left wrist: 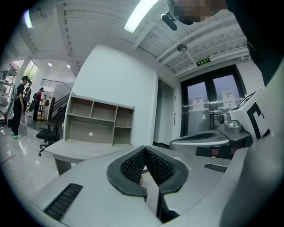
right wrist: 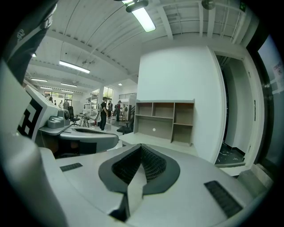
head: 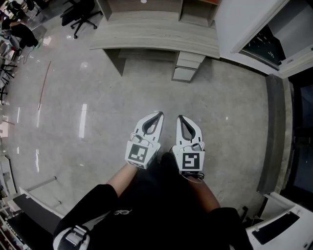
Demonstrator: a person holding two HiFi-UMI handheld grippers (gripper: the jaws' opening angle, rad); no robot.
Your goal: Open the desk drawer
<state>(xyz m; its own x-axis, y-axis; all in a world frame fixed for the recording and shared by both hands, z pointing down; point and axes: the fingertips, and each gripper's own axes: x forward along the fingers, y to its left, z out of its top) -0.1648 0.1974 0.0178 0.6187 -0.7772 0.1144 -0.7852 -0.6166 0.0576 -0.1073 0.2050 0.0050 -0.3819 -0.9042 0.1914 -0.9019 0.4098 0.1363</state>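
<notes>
A grey wooden desk [head: 156,36] stands far ahead across the floor. Its drawer stack [head: 189,66] sits under the right end, all fronts flush. A shelf hutch [left wrist: 100,120] tops the desk, and it shows again as the hutch [right wrist: 164,119] in the right gripper view. My left gripper [head: 159,115] and right gripper [head: 180,118] hang side by side at waist height, well short of the desk. Both are shut with nothing between the pads. The left gripper [left wrist: 144,151] and the right gripper [right wrist: 141,149] each show jaw tips touching.
A black office chair [head: 80,14] stands left of the desk. A white wall block [head: 244,24] and a dark floor strip [head: 276,132] run along the right. White equipment [head: 279,227] sits at the lower right. People [right wrist: 103,113] stand far off; glass doors [left wrist: 213,104] lie to the right.
</notes>
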